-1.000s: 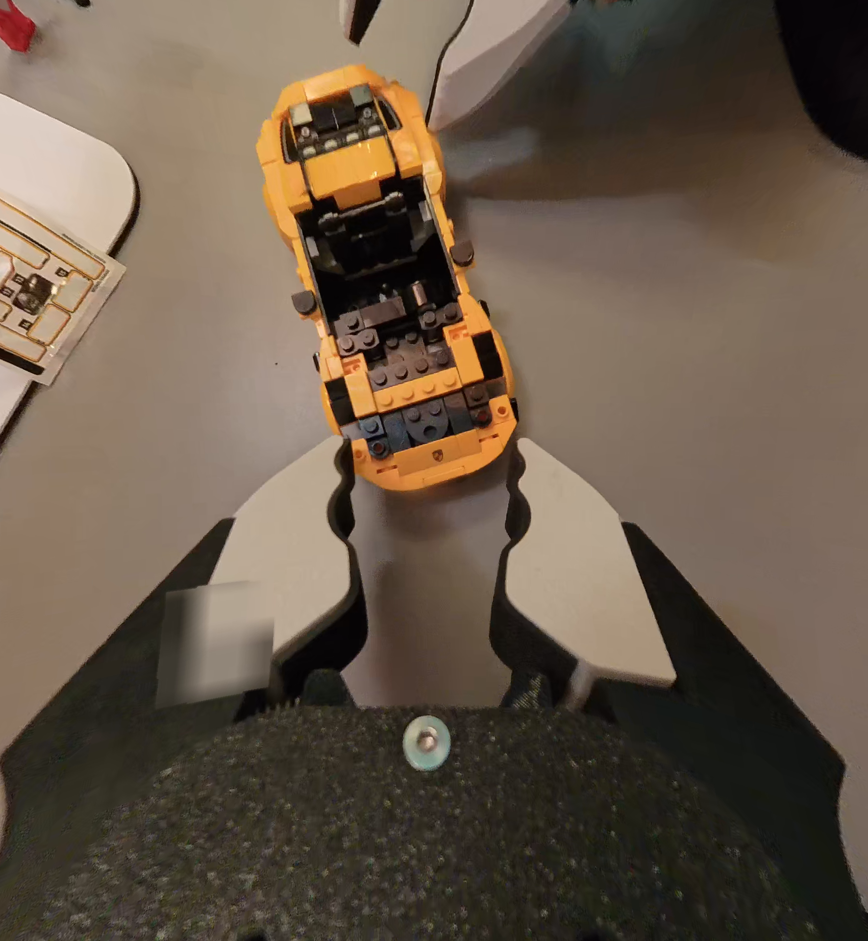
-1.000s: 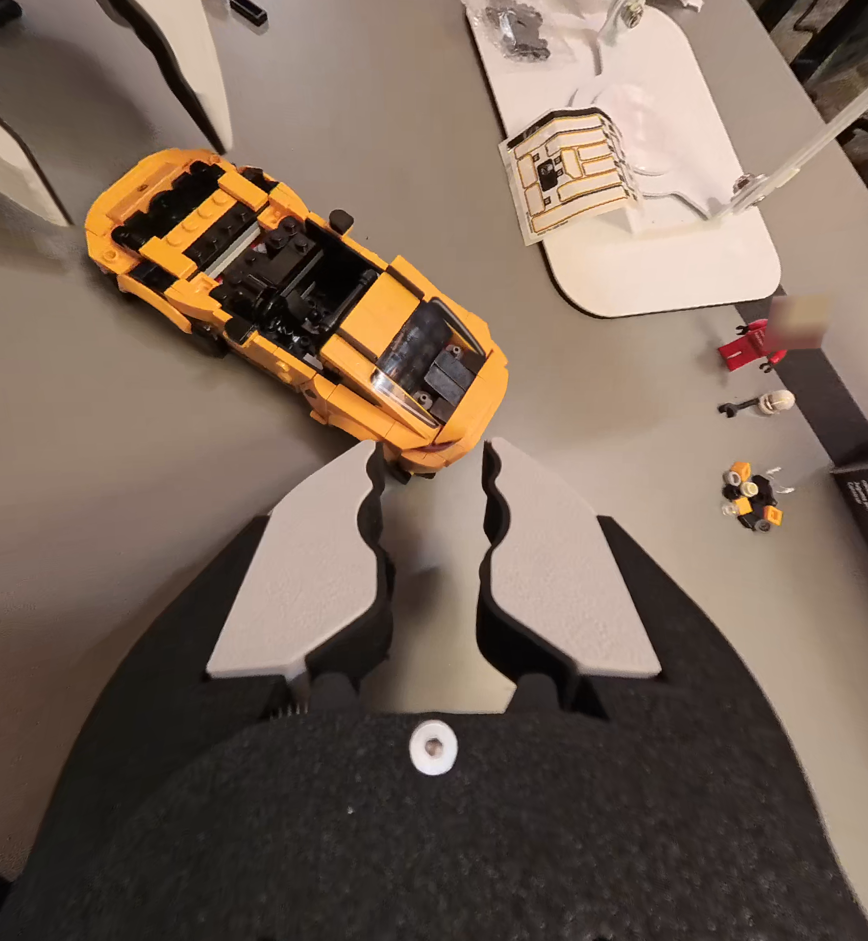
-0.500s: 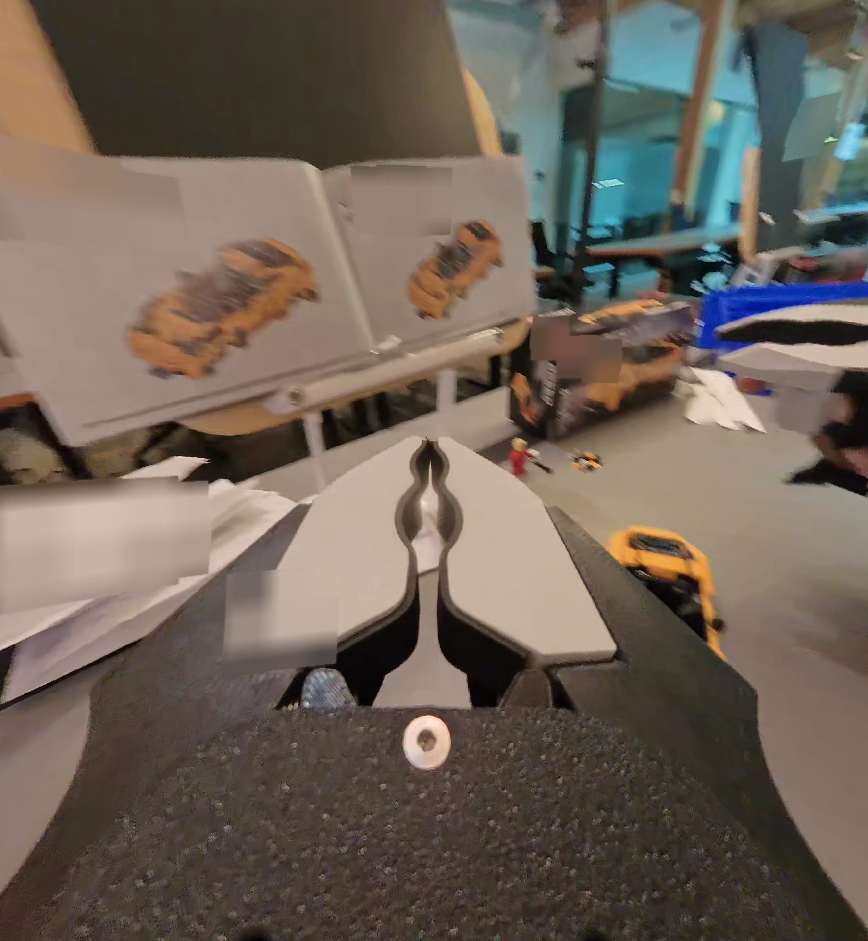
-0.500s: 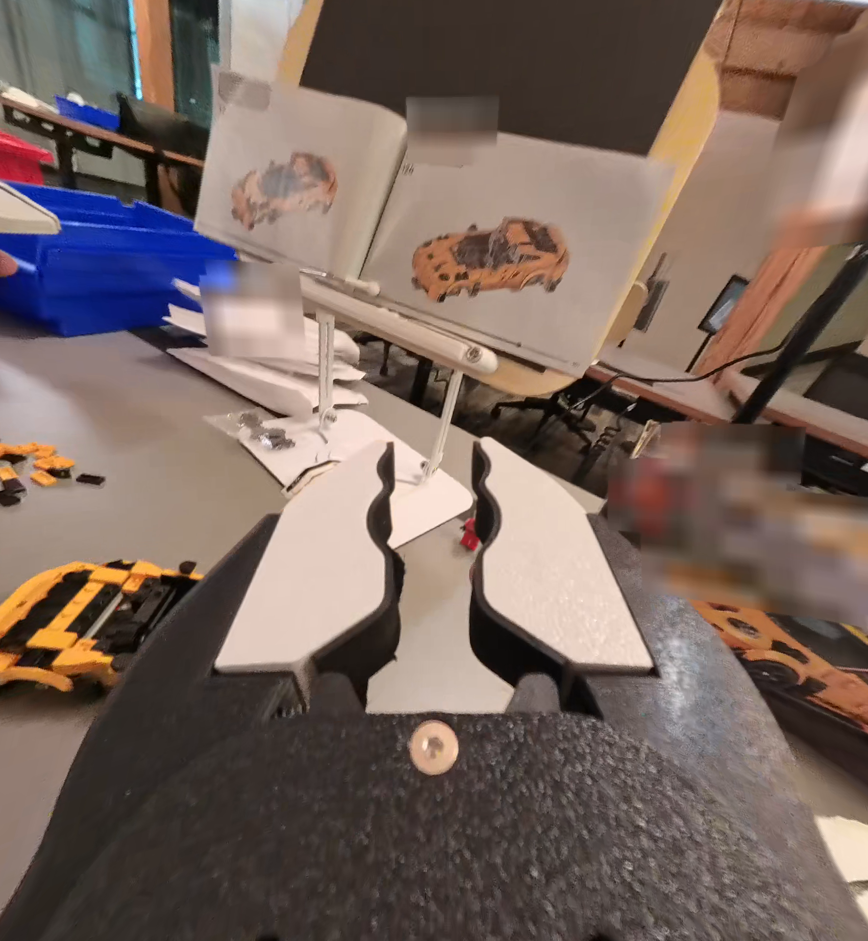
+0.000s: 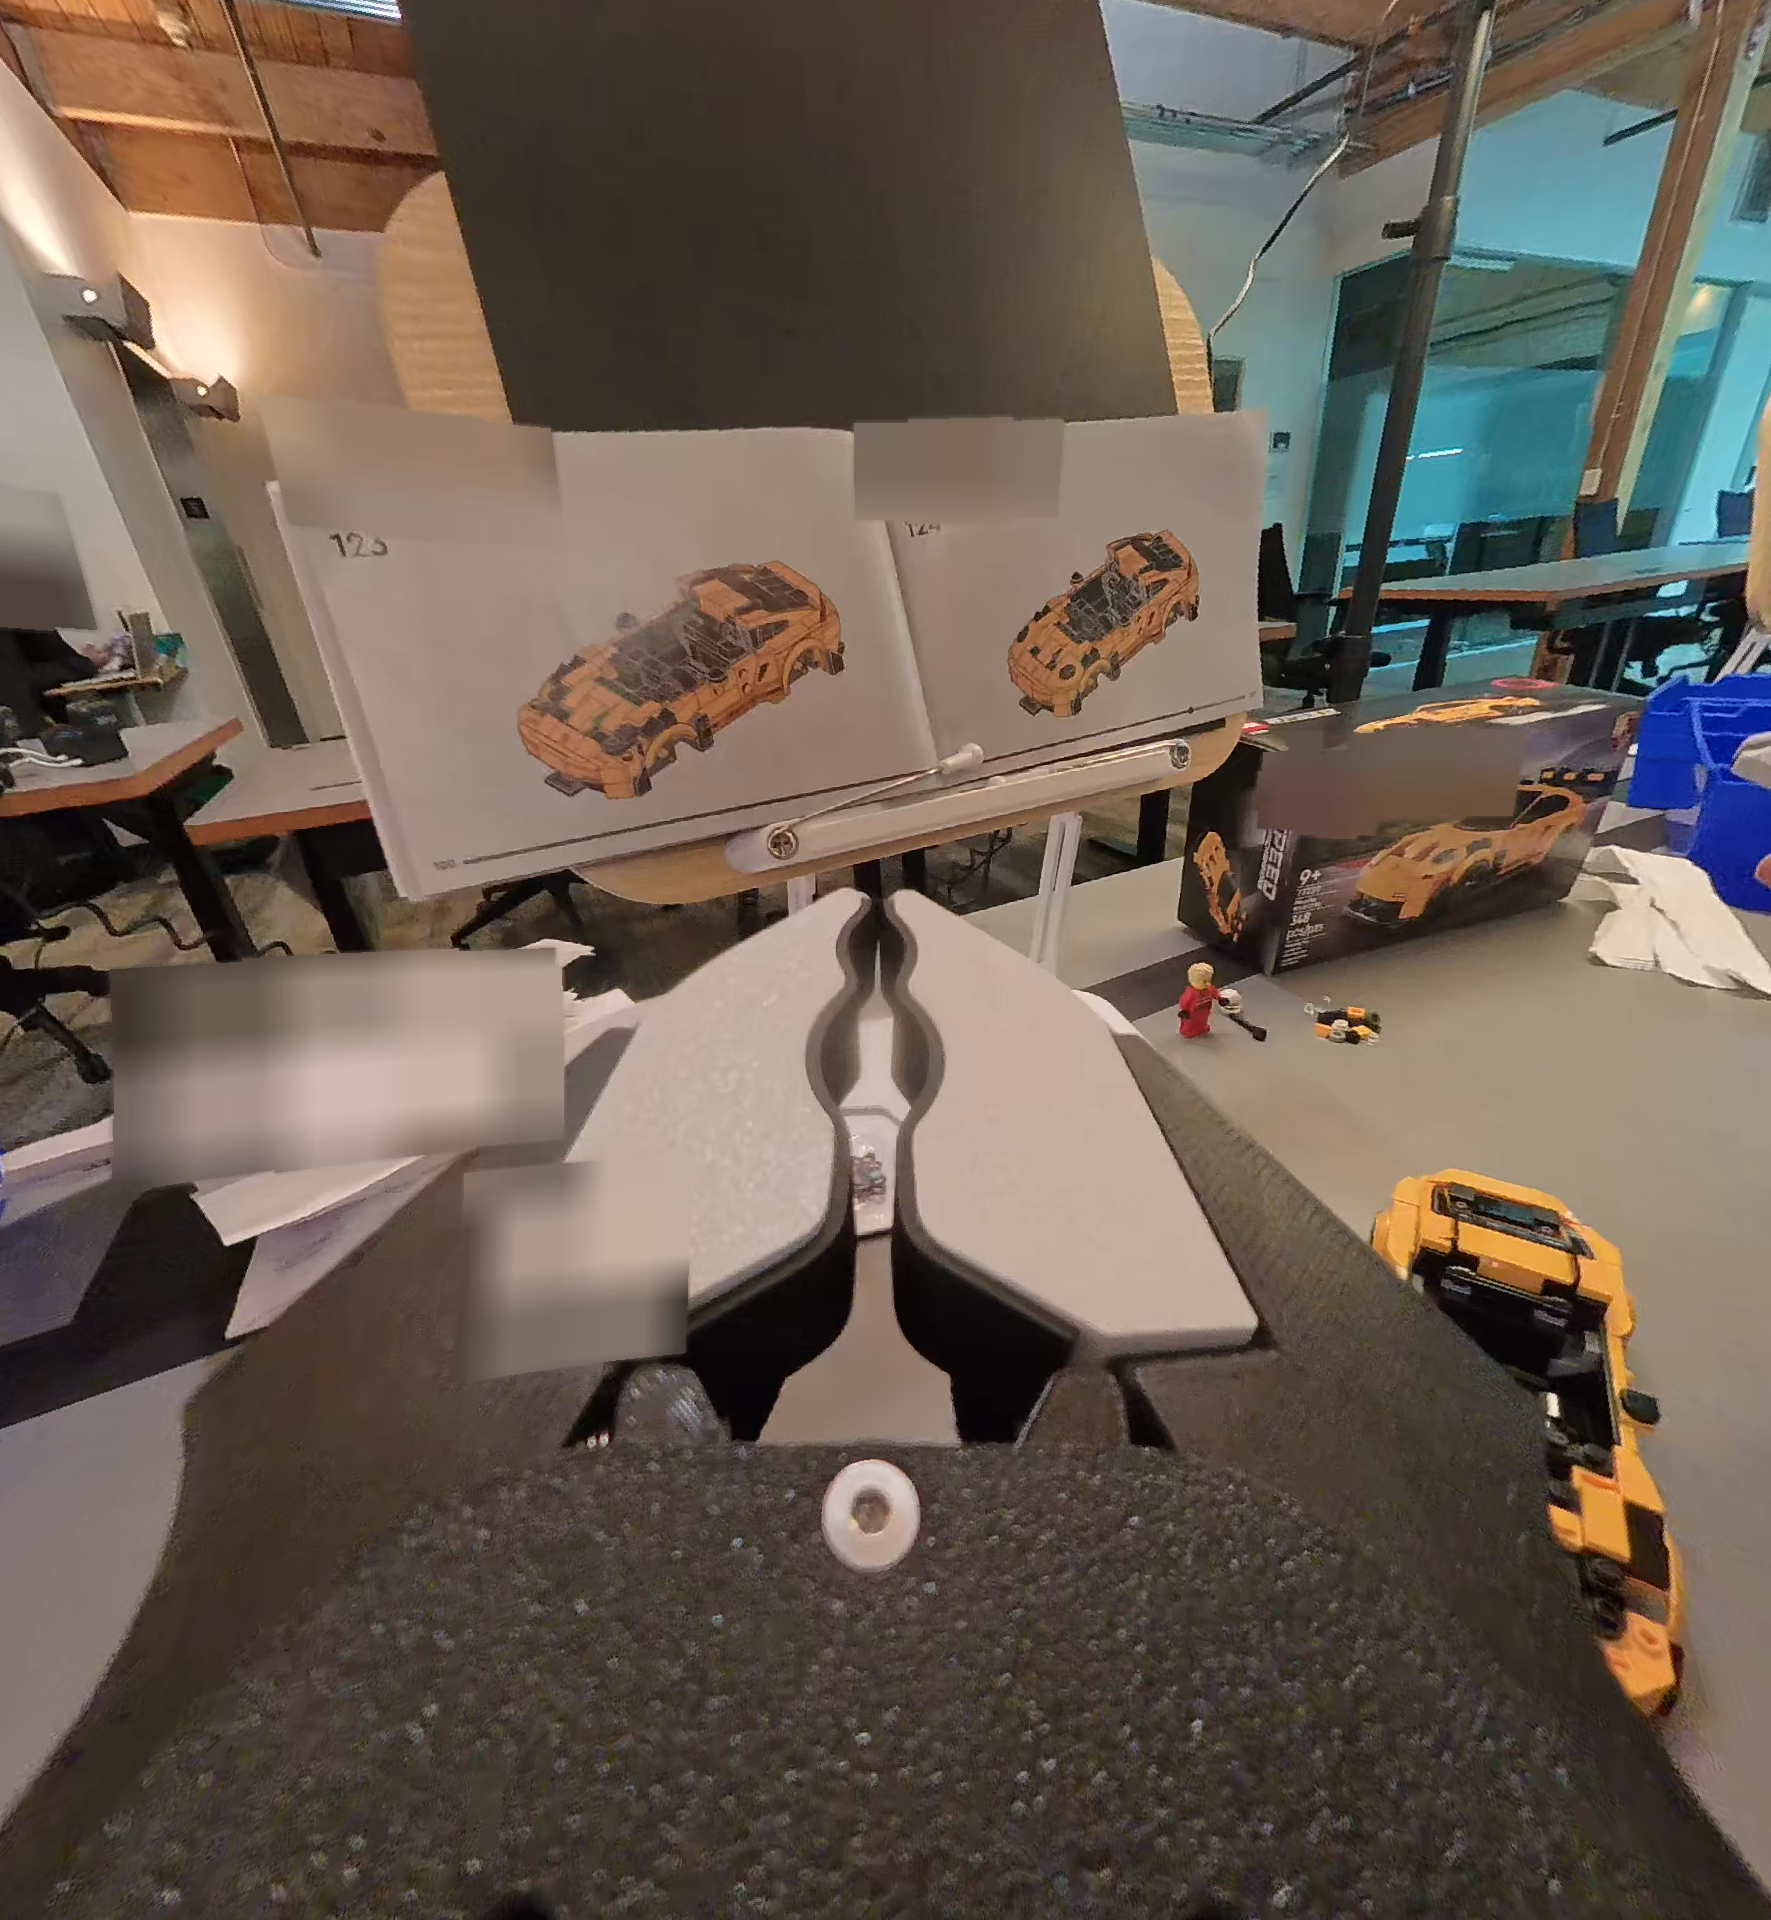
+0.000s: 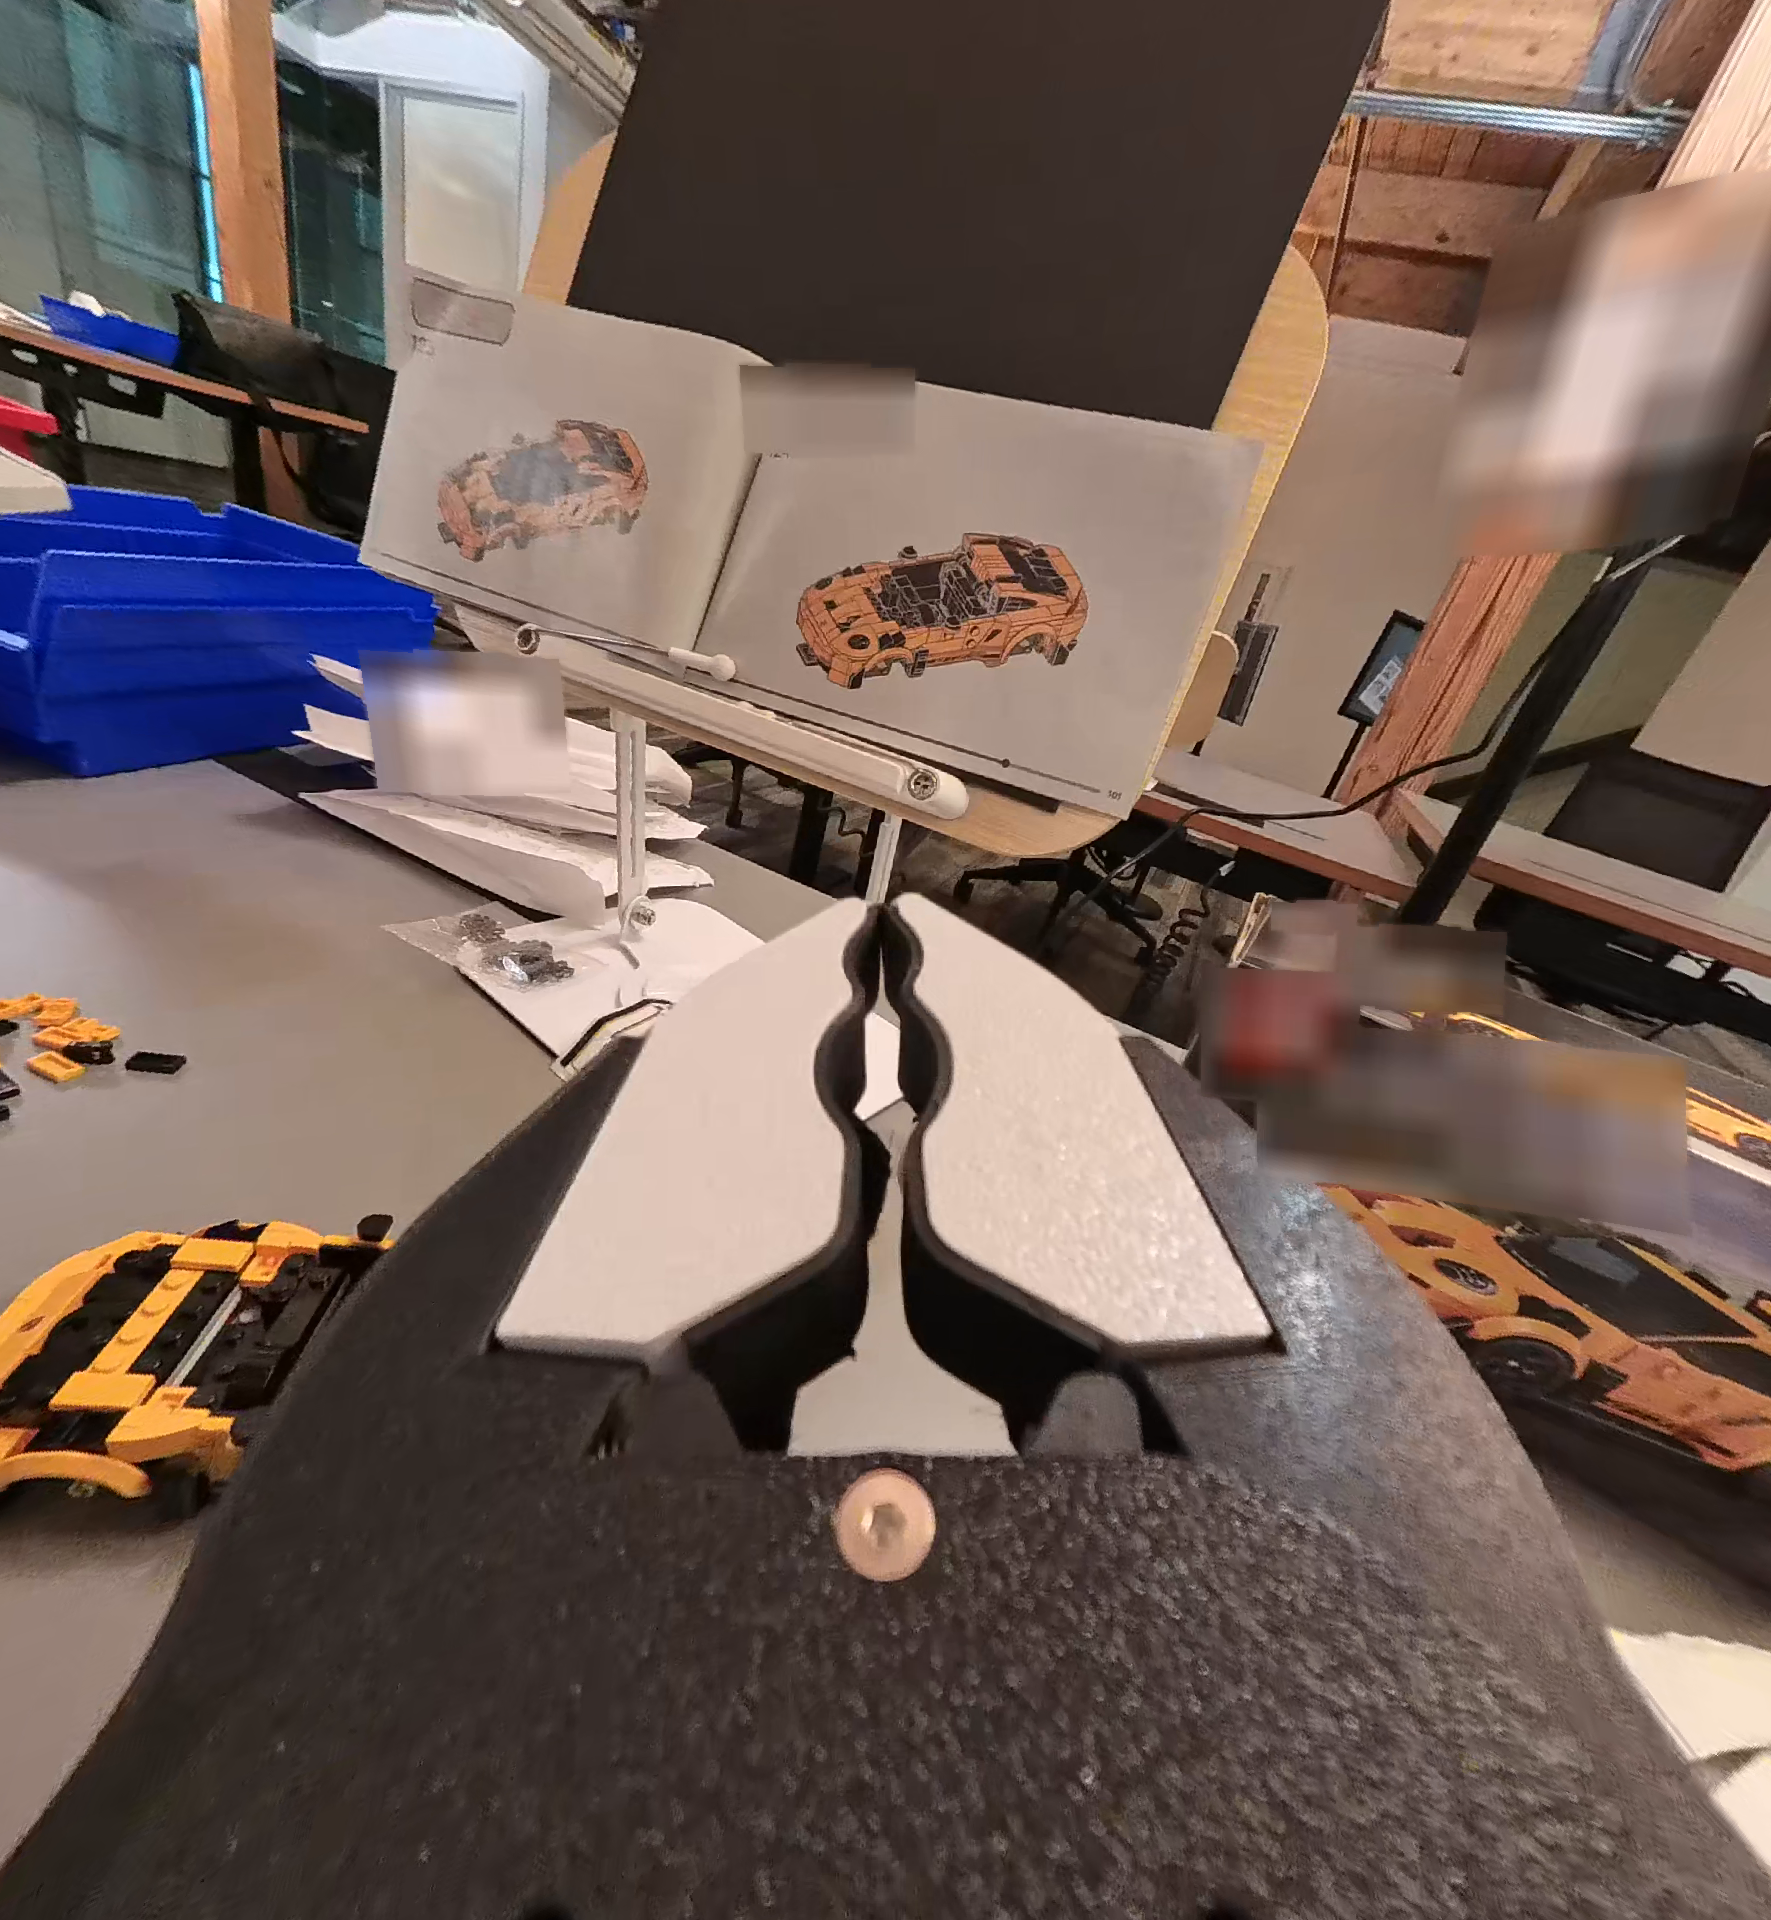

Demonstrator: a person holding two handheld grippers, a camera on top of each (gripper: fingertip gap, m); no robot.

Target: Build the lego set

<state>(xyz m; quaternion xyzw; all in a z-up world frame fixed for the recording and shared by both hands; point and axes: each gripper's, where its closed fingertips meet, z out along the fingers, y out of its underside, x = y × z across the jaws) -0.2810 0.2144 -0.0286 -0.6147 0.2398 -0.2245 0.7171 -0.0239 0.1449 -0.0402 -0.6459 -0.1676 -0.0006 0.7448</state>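
left gripper [image 5: 879, 920]: lifted off the surface [image 5: 1483, 1122] and aimed at the instruction booklet [image 5: 756, 665]; its fingers [image 5: 725, 1091] are pressed together at the tips with nothing between them.
right gripper [image 6: 879, 914]: also raised toward the booklet [image 6: 860, 582], fingers [image 6: 715, 1132] together at the tips, holding nothing.
lego car [image 5: 1546, 1423]: rests on the grey surface to the right of the left gripper; in the right wrist view the lego car [image 6: 122, 1340] lies low on the left, roof off and cabin open (clearly unfinished).
loose pieces [image 6: 19, 1049]: a scatter of small orange and black plates beyond the car, well apart from both grippers.
other bits: a red minifigure [image 5: 1201, 1000] and a small cluster of parts [image 5: 1343, 1023] stand near the set's box [image 5: 1380, 831].
risk, pick-up: the plates look thin, hard and glossy, so i'd expect one to skid or flip away under a shallow pinch.
risk, pressing: the car sits unheld, so pushing a piece on could slide it or pop neighbouring bricks loose.
risk, reach: coming down blind could clip the booklet's stand or scatter the pile.
materials: fingers matte grey with wavy black inner edges; gripper bodies rough black; bricks studded, smooth plastic; booklet thin paper on a pale wooden stand.
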